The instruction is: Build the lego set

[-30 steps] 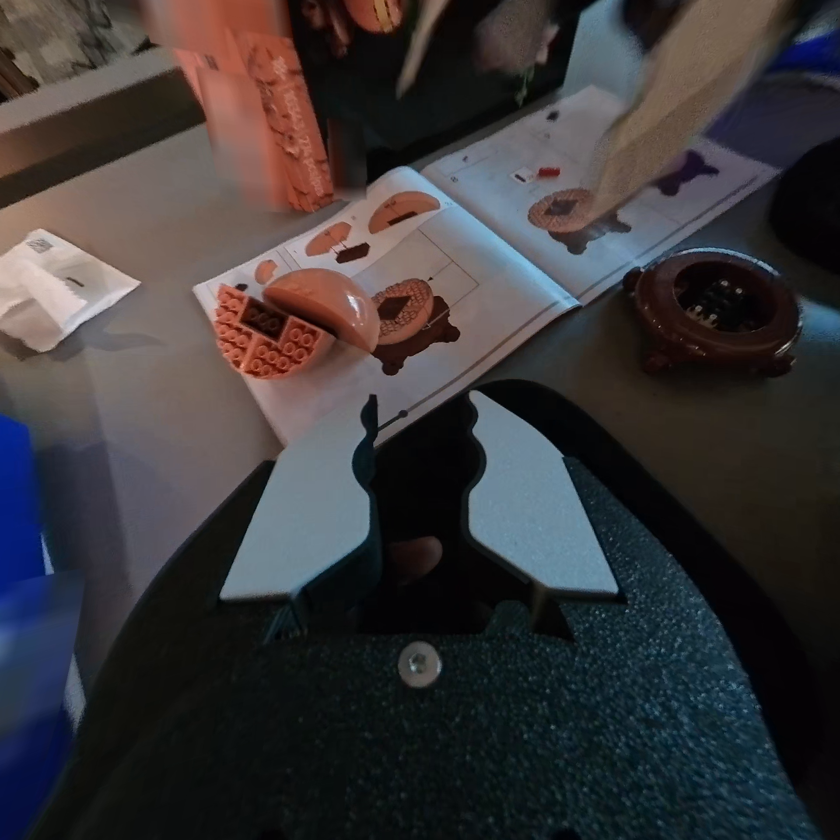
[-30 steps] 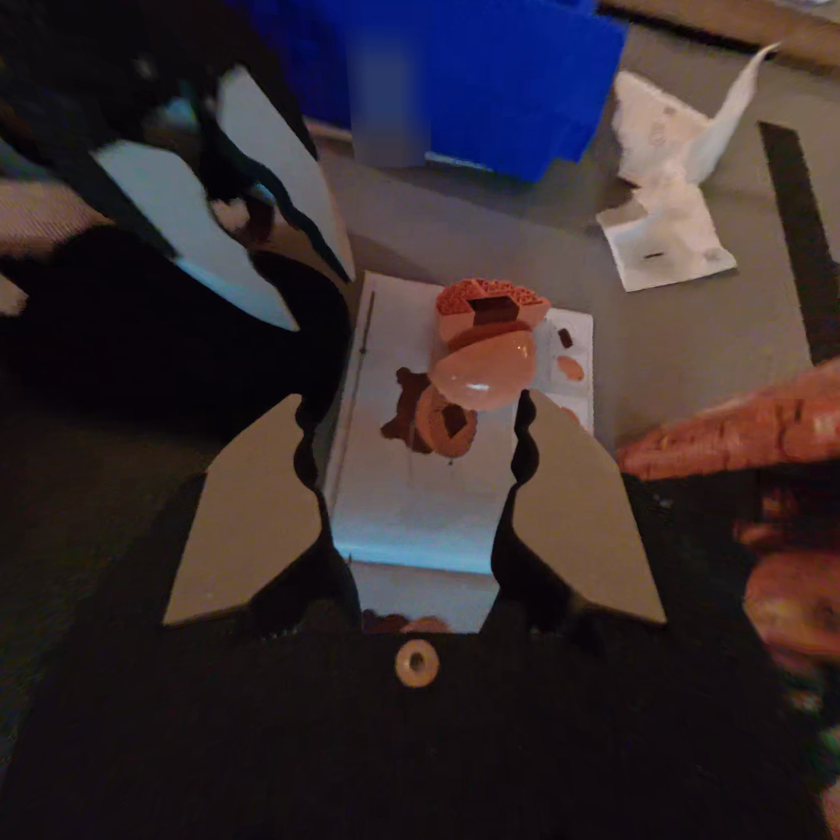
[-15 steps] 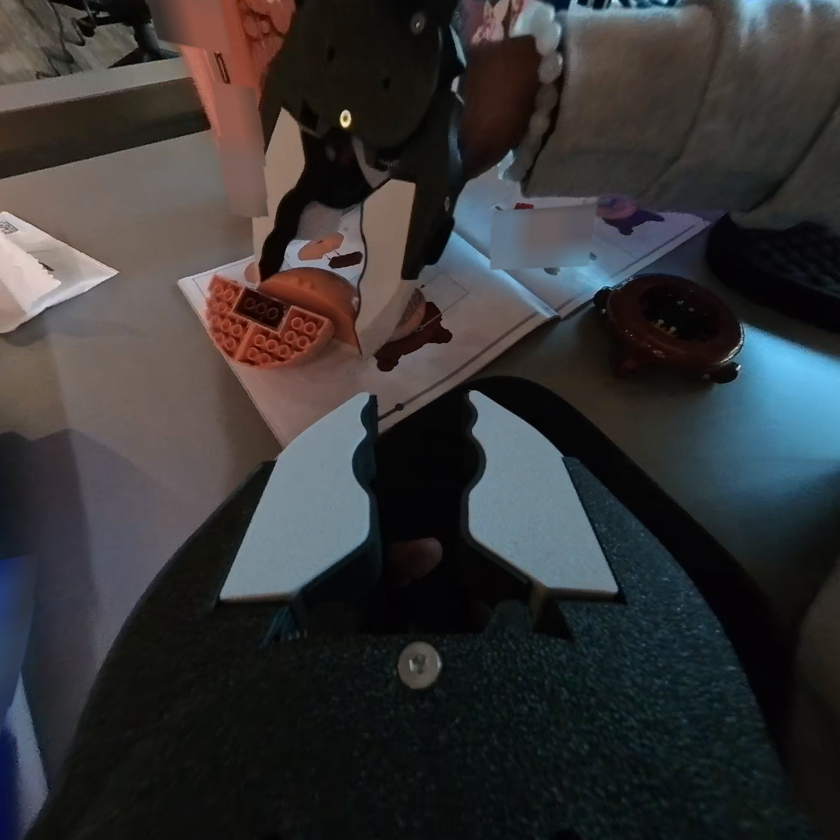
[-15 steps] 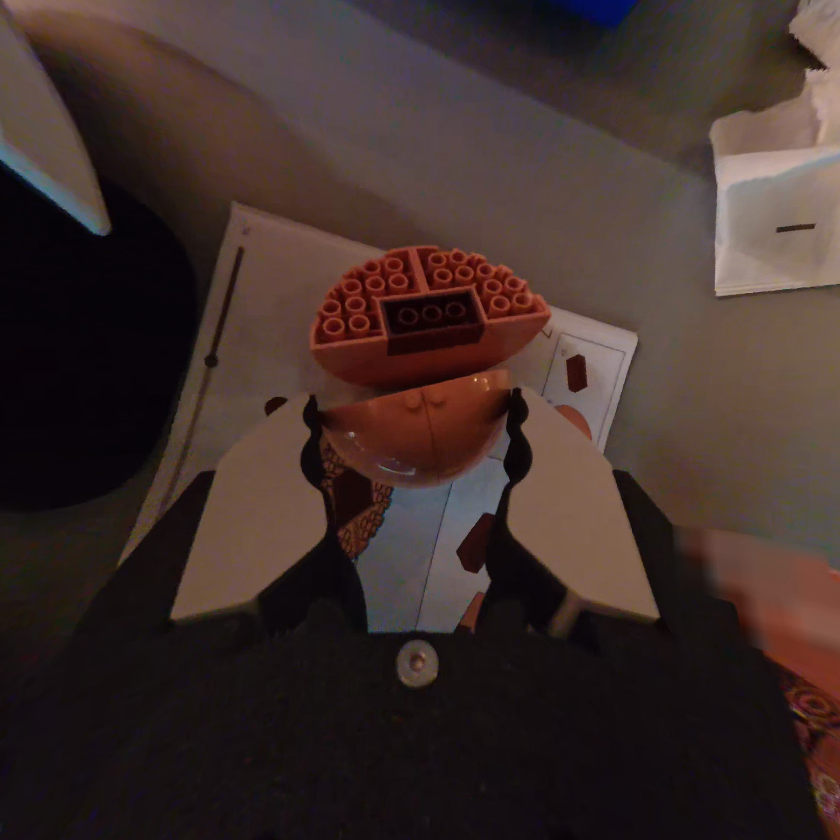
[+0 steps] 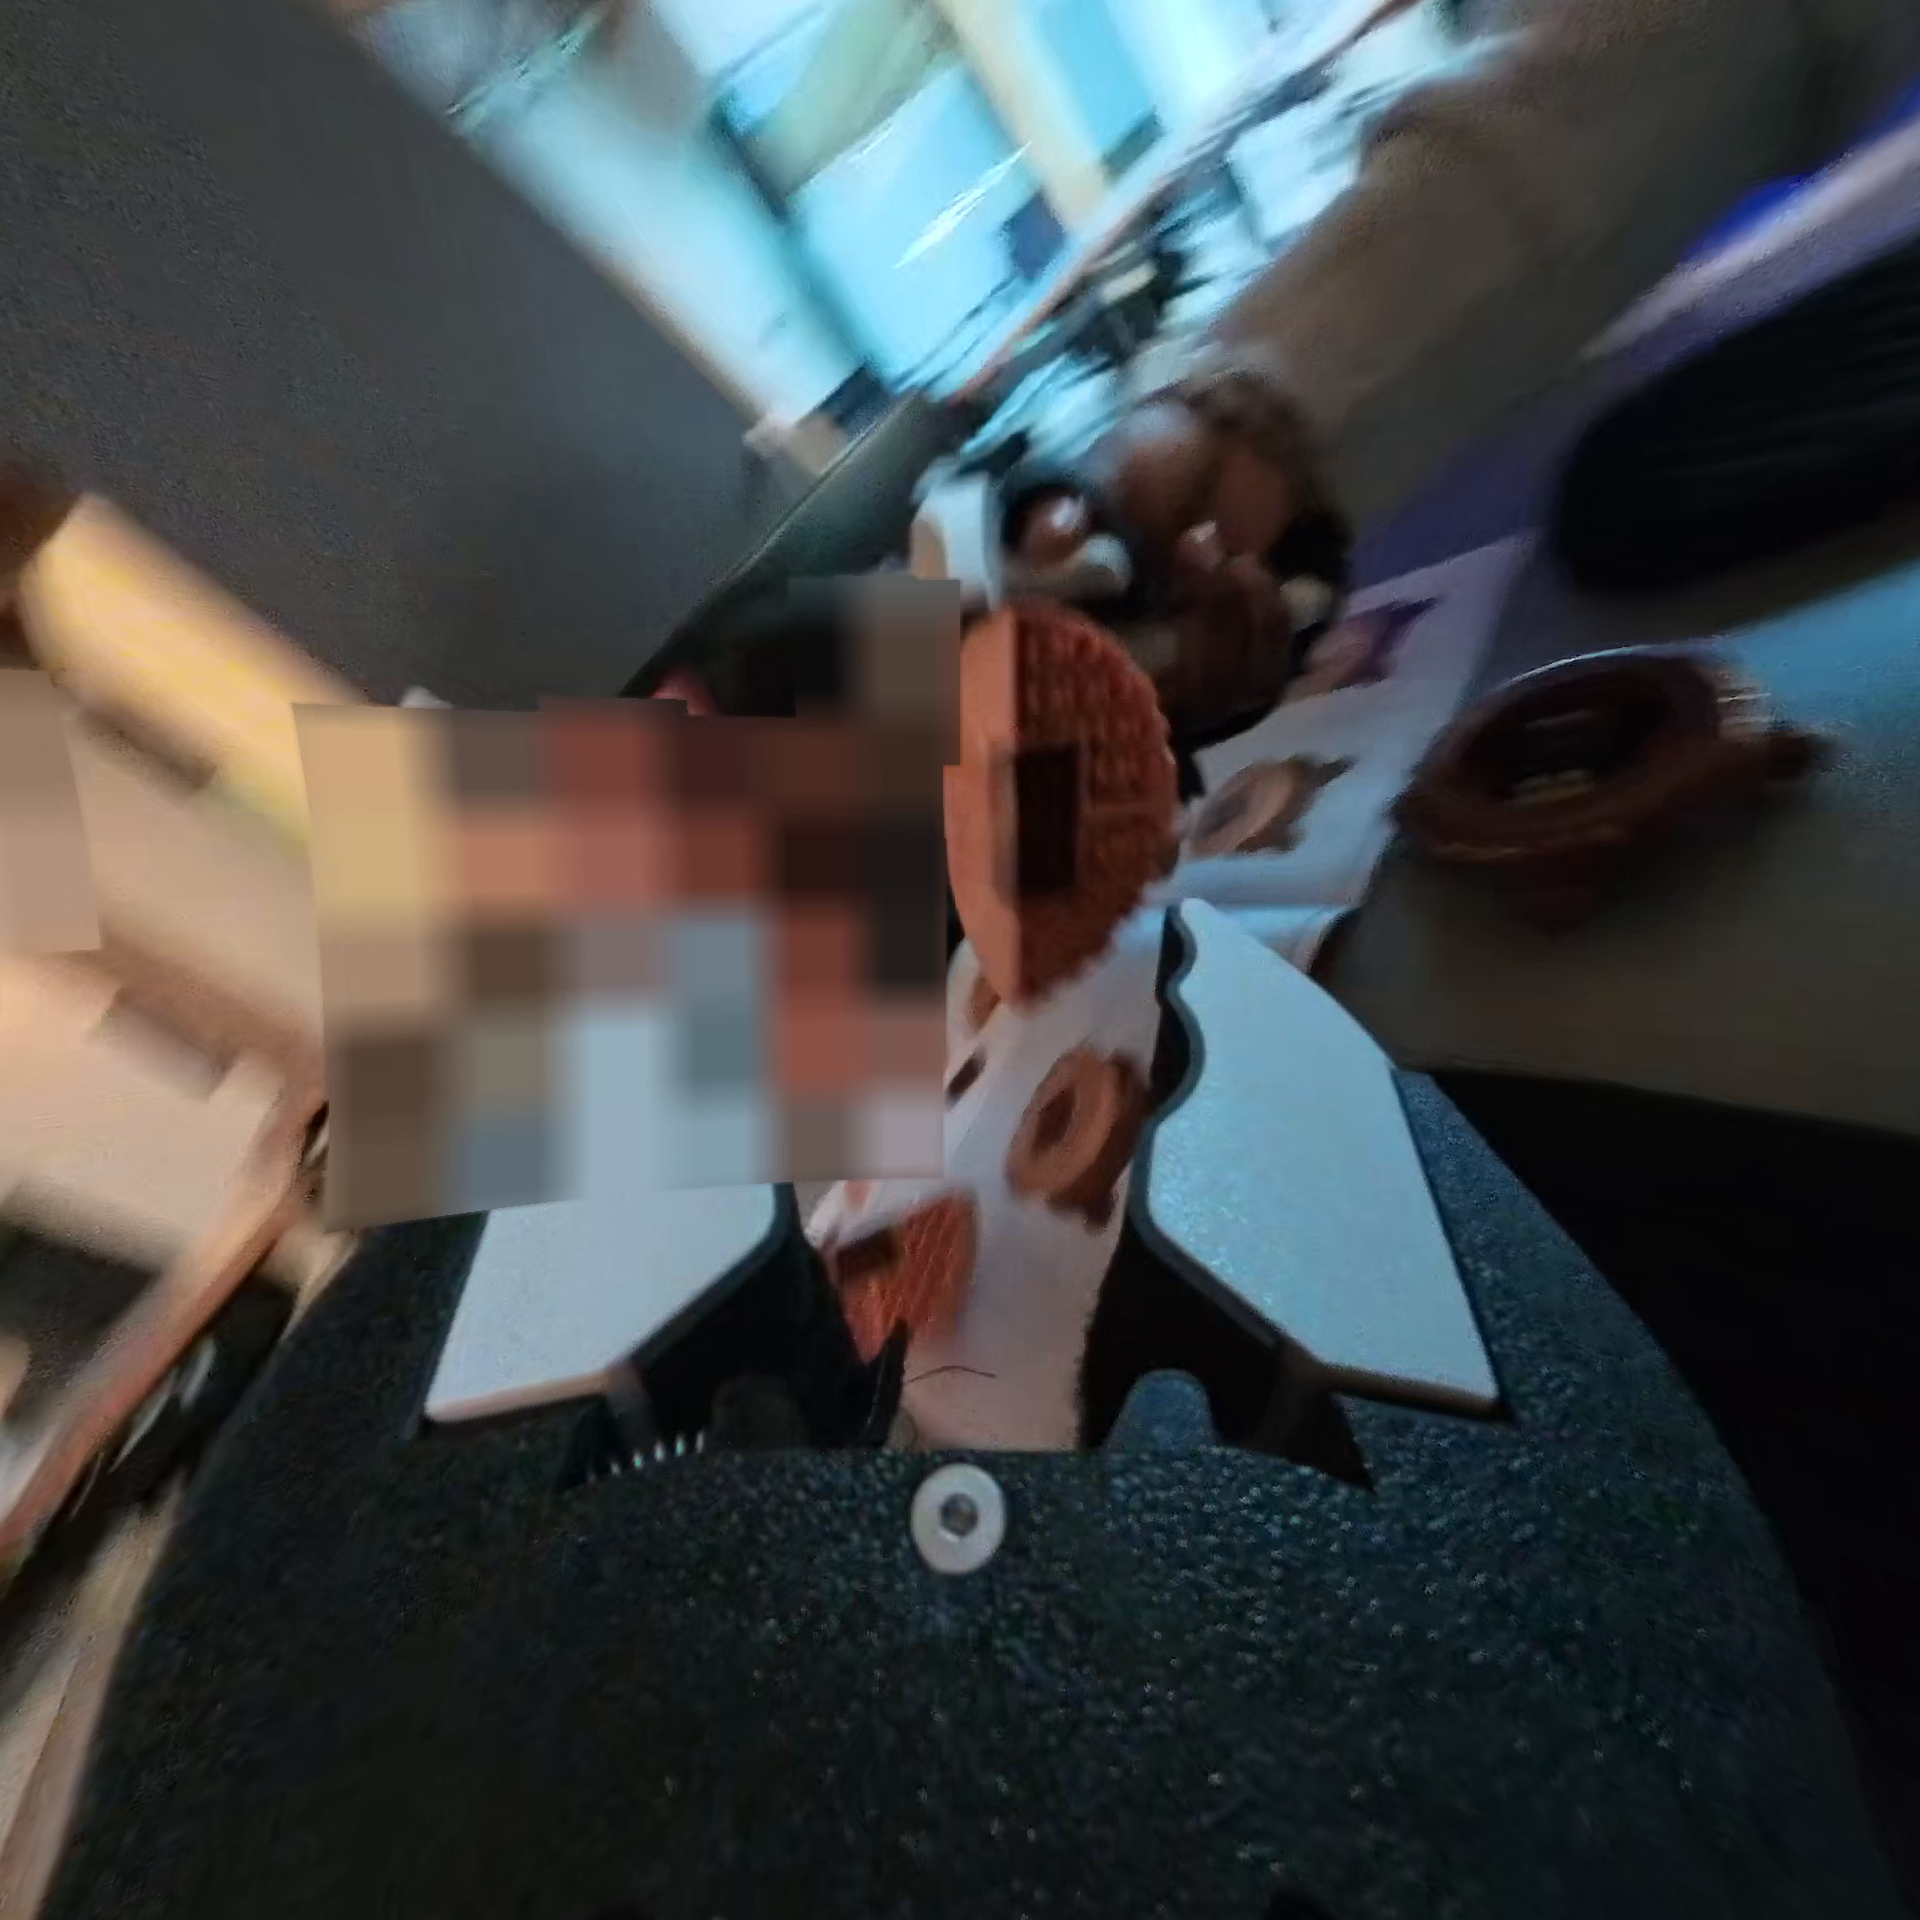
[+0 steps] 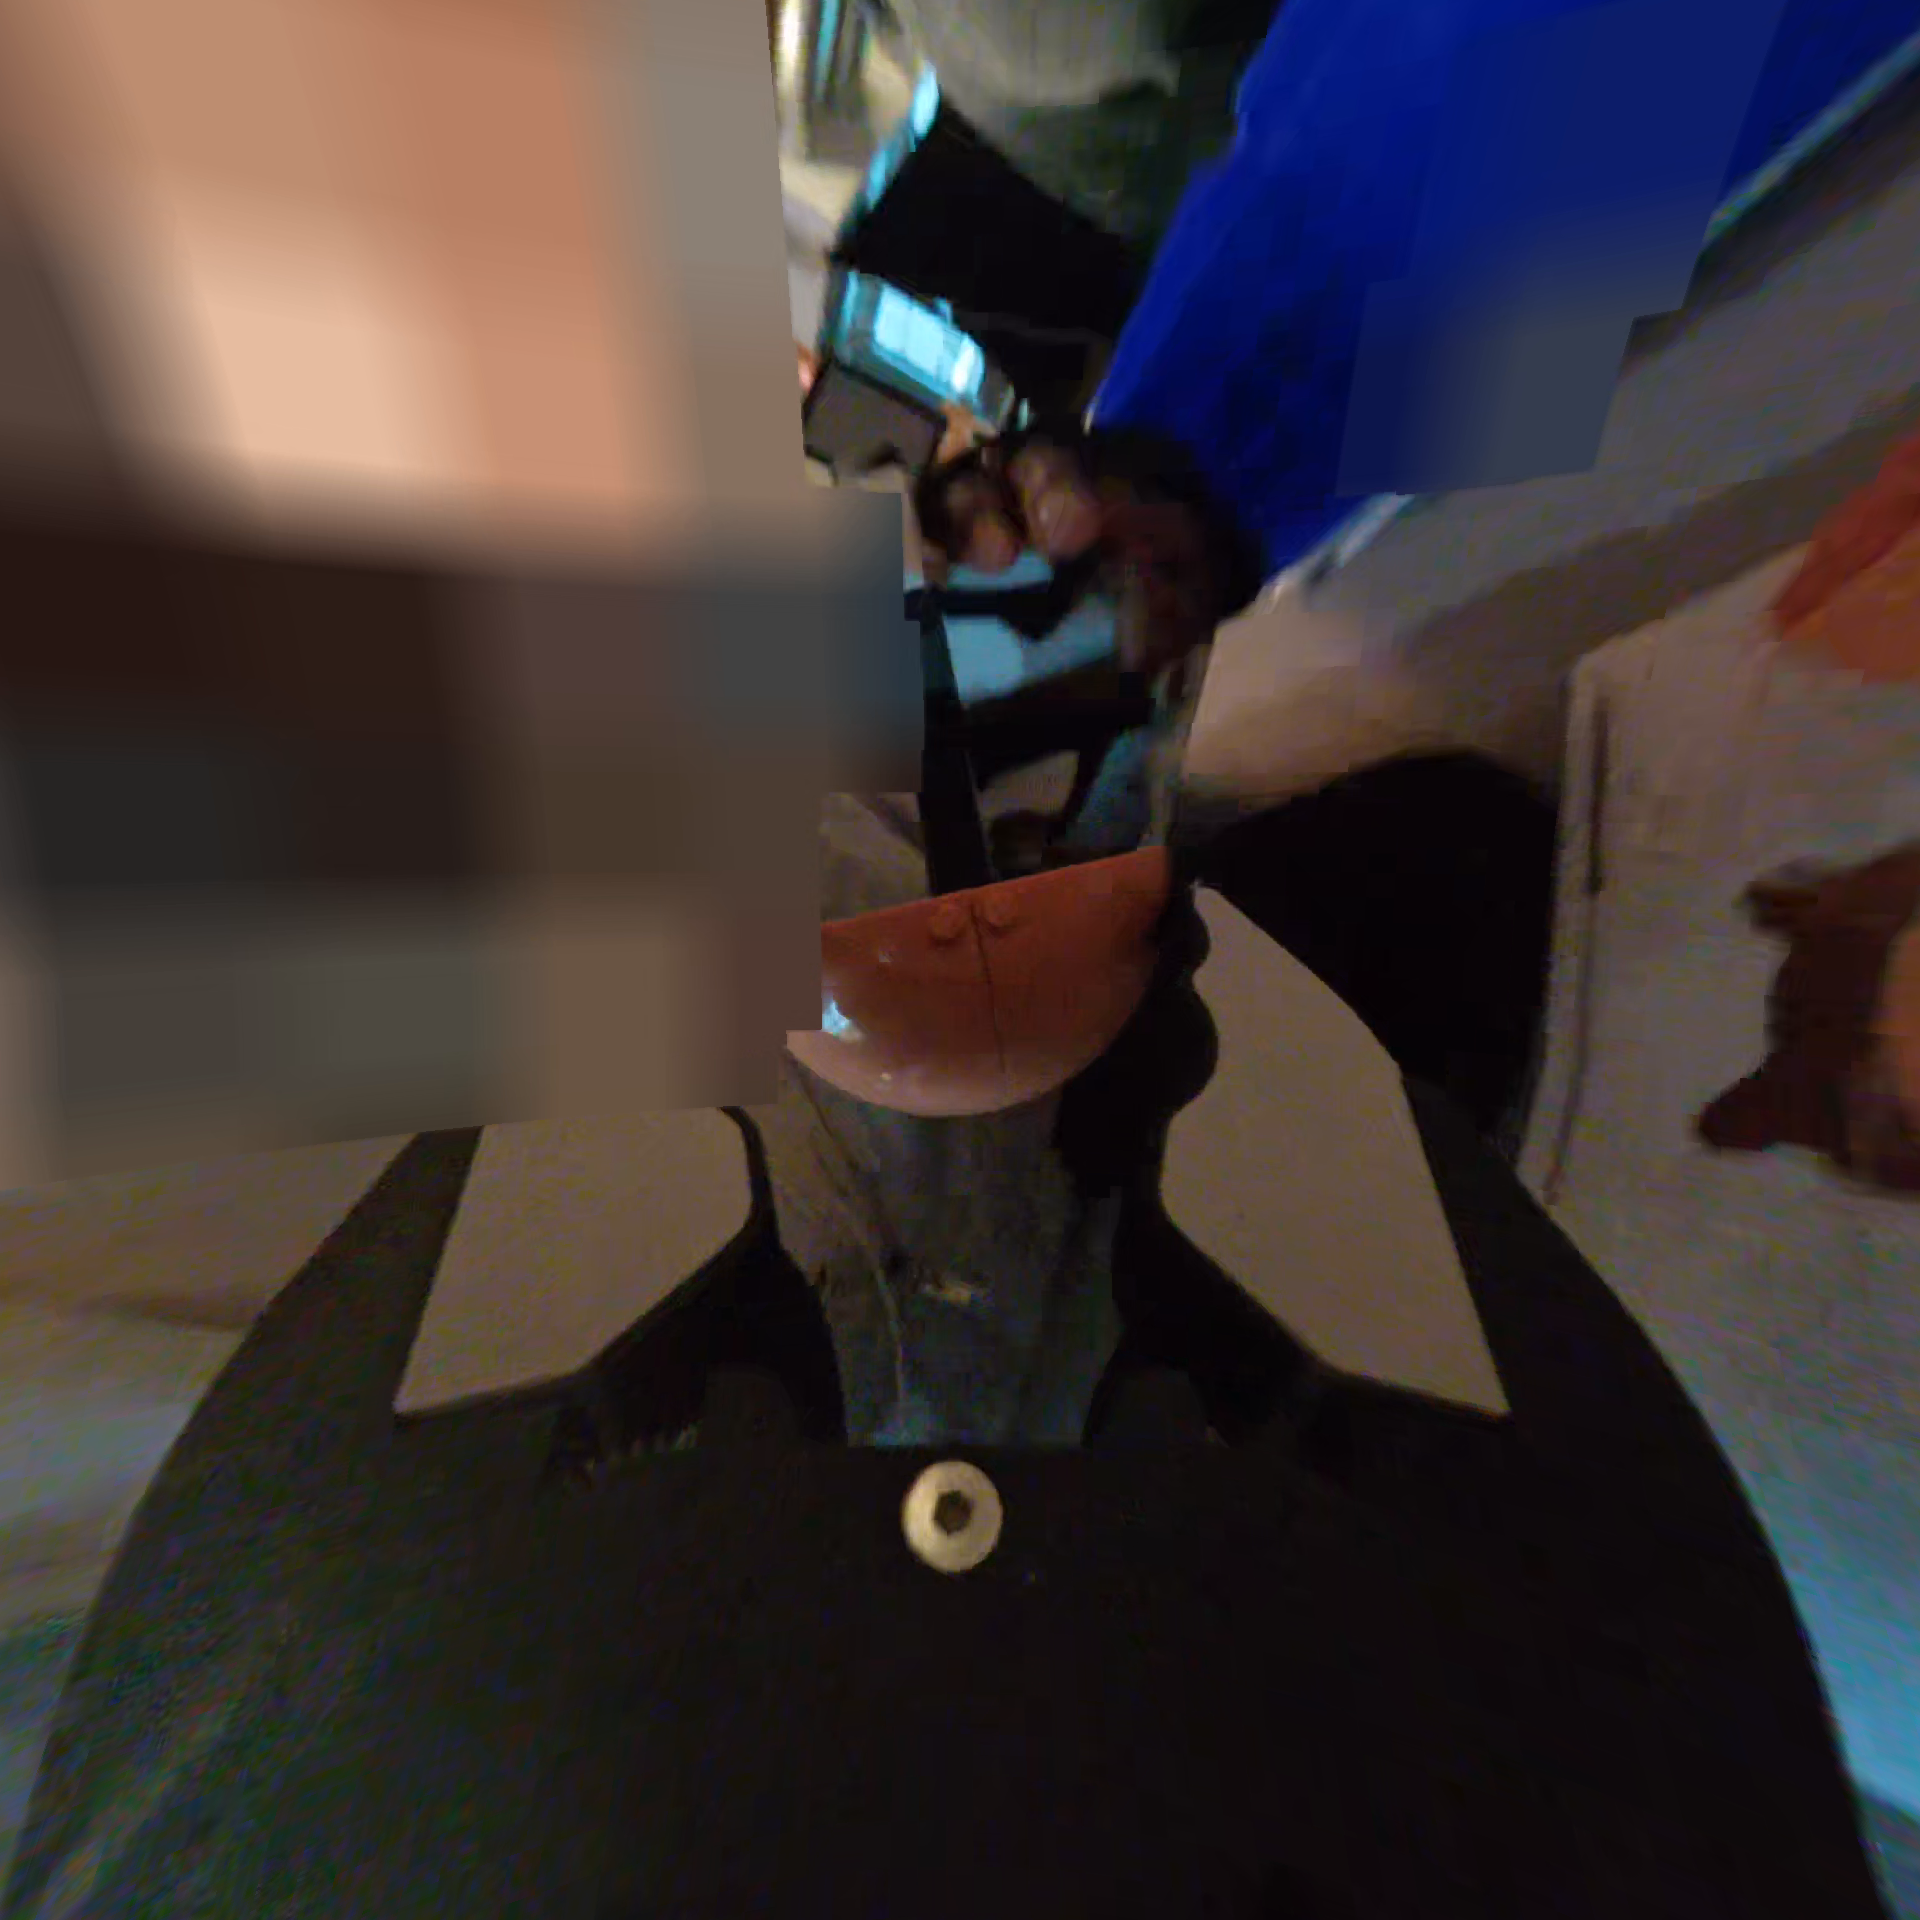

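Right hand-held gripper (image 6: 966, 997) tilted, clasping orange brick dome (image 6: 987, 987)

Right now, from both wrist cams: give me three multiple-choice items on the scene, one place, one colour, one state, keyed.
1. Where is the dark brown ring relative to the open booklet? A on it; B beside it, on the table; C under it.
2. Colour of the rectangle set in the orange half-dome's studded face? A white; B blue; C dark brown.
3. How does that studded face stand? A flat, facing up; B on edge, facing sideways; C face down.
Key: 1 B, it sits off the page; 2 C, dark patch among orange studs; 3 B, its straight edge runs vertical.
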Demonstrator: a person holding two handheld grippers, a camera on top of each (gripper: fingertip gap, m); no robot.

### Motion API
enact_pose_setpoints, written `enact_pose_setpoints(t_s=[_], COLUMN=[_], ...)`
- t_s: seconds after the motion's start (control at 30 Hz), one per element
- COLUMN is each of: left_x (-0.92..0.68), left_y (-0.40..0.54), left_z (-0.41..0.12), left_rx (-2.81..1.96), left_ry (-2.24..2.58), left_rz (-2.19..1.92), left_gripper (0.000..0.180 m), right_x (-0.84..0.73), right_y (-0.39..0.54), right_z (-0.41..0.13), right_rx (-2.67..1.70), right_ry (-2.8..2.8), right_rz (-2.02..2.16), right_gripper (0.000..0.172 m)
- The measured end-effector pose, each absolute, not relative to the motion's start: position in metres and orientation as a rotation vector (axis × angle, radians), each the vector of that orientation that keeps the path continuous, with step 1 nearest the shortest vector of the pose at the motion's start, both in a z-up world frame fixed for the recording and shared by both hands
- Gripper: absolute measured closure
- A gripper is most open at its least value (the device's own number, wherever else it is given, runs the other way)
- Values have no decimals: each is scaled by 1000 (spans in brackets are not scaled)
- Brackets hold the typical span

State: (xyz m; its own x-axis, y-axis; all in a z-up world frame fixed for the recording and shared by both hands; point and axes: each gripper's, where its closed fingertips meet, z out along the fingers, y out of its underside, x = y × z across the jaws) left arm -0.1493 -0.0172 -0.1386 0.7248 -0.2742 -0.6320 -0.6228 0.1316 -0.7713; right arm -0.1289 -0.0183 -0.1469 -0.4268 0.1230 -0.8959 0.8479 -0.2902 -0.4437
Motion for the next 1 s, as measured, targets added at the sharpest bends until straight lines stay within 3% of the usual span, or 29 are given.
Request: enact_pose_setpoints(t_s=[0.17, 0.37, 0.43, 0.5, 0.57, 0.67, 0.8, 0.87, 1.0], left_x=[-90, -66, -71, -80, -94, -112, -123, -116, -97], left_y=[-17, -11, -9, -7, -4, -1, 7, 12, 18], left_z=[-150, -140, -132, -120, -110, -100, -98, -100, -105], left_rx=[-1512, -1511, -1491, -1469, -1436, -1353, -1285, -1320, -1405], left_ry=[983, 826, 686, 473, 211, -119, -343, -367, -373], left_rz=[-78, -224, -268, -418, -627, -1009, -1223, -1254, -1307], left_gripper=[110, 134, 135, 136, 136, 136, 137, 137, 137], right_x=[-92, -79, -87, -96, -102, -104, -92, -97, -109], right_y=[-39, -48, -41, -26, -7, 24, 8, -6, -9], right_z=[-144, -136, -120, -100, -91, -87, -80, -93, -111], right_rx=[1194, 1196, 1213, 1231, 1297, 1426, 1115, 938, 854], right_ry=[1567, 1679, 1640, 1666, 1932, 2784, 3889, 4121, 4095], right_rz=[-1608, -1488, -1598, -1780, -1955, -2027, -1628, -1294, -1095], right_gripper=[95, 94, 95, 84, 76, 74, 95, 86, 59])
